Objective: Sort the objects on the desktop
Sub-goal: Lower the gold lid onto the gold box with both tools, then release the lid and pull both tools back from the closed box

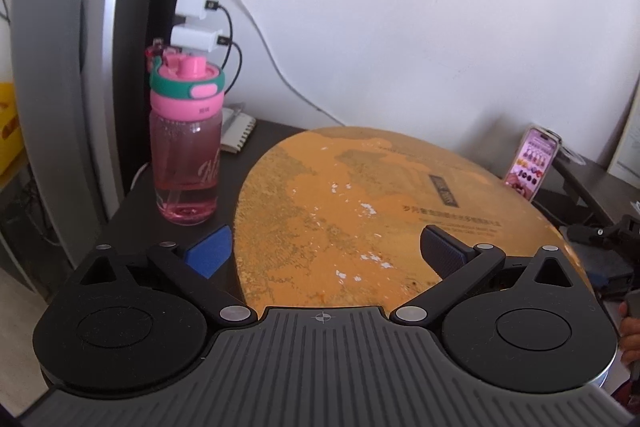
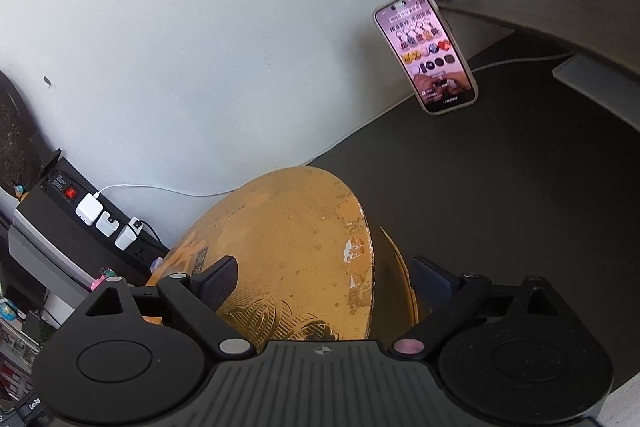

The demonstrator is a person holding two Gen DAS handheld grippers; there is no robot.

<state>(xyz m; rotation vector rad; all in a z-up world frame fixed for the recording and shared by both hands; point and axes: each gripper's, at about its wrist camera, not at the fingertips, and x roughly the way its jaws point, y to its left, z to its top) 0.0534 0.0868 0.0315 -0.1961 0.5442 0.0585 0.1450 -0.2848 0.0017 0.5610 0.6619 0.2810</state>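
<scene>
Dark matte desk (image 1: 260,143) against a white wall carries a worn orange rounded board (image 1: 360,211), flaking white, its printed lines too small to read. Left gripper (image 1: 326,251) hovers spread above it; right gripper (image 2: 320,283) straddles its lifted edge, grip unclear. Translucent pink bottle (image 1: 186,147) stands beside.

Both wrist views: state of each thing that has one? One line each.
Left claw: open, holding nothing.
Right claw: open, fingers either side of the orange box, grip not clear.
Orange box: worn, paint chipped, on the desk.
Water bottle: upright, lid on, partly filled.
Phone: propped up, screen lit.
Power strip: switch lit, three chargers plugged in.
</scene>
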